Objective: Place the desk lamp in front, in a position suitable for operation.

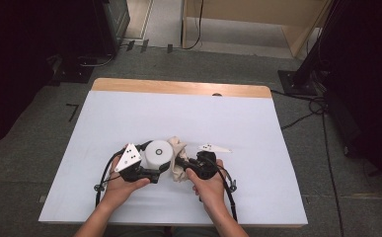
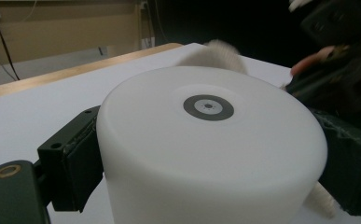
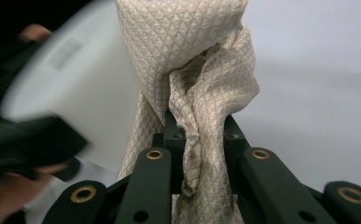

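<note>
The left gripper (image 1: 155,174) is clamped on a white tub (image 1: 158,153), one pad on each side wall; a grey ring (image 2: 208,107) marks its top, with no readable writing. The right gripper (image 1: 181,161) is pinched together on a bunched beige cloth (image 3: 192,74) touching the tub's side. Both sit near the front edge of the white table (image 1: 129,118), whose far half lies open up to the wooden strip (image 1: 178,88).

Even overhead light brightens the white table (image 1: 129,118); the surroundings stay dark, and both gripper views blur at close range.
</note>
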`<state>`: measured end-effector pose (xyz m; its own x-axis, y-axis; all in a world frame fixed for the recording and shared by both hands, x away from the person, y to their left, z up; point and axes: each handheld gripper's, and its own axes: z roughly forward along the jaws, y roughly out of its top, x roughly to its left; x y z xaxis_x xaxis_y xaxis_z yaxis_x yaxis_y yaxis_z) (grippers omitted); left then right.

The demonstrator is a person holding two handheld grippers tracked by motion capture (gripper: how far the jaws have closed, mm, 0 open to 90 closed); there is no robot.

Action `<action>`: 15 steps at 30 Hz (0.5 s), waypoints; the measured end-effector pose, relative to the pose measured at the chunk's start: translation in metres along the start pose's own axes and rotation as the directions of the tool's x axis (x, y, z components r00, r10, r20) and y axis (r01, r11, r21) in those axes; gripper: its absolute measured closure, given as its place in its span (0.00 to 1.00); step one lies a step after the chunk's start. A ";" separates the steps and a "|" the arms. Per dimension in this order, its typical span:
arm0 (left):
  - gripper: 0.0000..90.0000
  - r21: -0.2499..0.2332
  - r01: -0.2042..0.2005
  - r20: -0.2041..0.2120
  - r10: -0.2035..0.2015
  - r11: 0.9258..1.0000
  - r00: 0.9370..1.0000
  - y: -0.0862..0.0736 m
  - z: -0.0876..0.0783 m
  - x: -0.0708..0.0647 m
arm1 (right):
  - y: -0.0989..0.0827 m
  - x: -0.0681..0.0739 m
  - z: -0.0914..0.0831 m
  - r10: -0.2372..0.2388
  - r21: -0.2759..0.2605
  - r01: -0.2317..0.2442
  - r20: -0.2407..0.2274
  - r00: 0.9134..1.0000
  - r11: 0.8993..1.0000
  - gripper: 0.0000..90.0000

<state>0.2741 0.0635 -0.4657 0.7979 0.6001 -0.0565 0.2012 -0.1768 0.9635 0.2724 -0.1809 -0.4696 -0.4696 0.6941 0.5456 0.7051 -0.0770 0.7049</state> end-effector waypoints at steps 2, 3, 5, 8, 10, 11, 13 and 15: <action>0.09 0.000 0.001 0.001 -0.001 1.000 1.000 0.000 0.000 0.000 | 0.007 0.008 -0.009 -0.024 -0.038 0.023 -0.013 1.000 0.999 0.88; 0.09 -0.001 0.001 0.001 -0.001 1.000 1.000 0.000 0.000 0.000 | 0.010 0.011 -0.012 -0.042 -0.058 0.041 -0.015 0.999 0.997 0.88; 0.09 -0.001 0.002 0.001 -0.002 1.000 1.000 0.000 0.000 0.000 | 0.012 0.017 -0.015 -0.064 -0.072 0.063 -0.009 0.998 0.995 0.88; 0.09 0.000 0.002 0.000 -0.002 1.000 1.000 0.000 0.000 0.000 | 0.010 0.012 -0.012 -0.061 -0.067 0.060 -0.011 0.998 0.996 0.87; 0.09 -0.002 0.004 0.001 -0.004 1.000 1.000 0.000 0.000 0.000 | 0.005 0.006 -0.006 -0.042 -0.041 0.042 -0.003 0.999 0.998 0.87; 0.09 -0.002 0.004 0.001 -0.004 1.000 1.000 0.000 0.000 0.000 | 0.002 0.003 -0.002 -0.037 -0.027 0.038 0.004 0.999 0.999 0.87; 0.09 -0.002 0.004 0.002 -0.004 1.000 1.000 0.000 0.000 0.000 | -0.004 -0.002 0.005 -0.018 0.007 0.018 0.021 1.000 1.000 0.87; 0.09 -0.002 0.004 0.002 -0.004 1.000 1.000 0.000 0.000 0.000 | -0.009 -0.008 0.011 0.001 0.039 -0.002 0.039 0.999 0.999 0.87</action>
<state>0.2742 0.0633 -0.4662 0.7981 0.5994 -0.0609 0.2033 -0.1727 0.9638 0.2755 -0.1777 -0.4847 -0.4484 0.7211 0.5283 0.7266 -0.0502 0.6852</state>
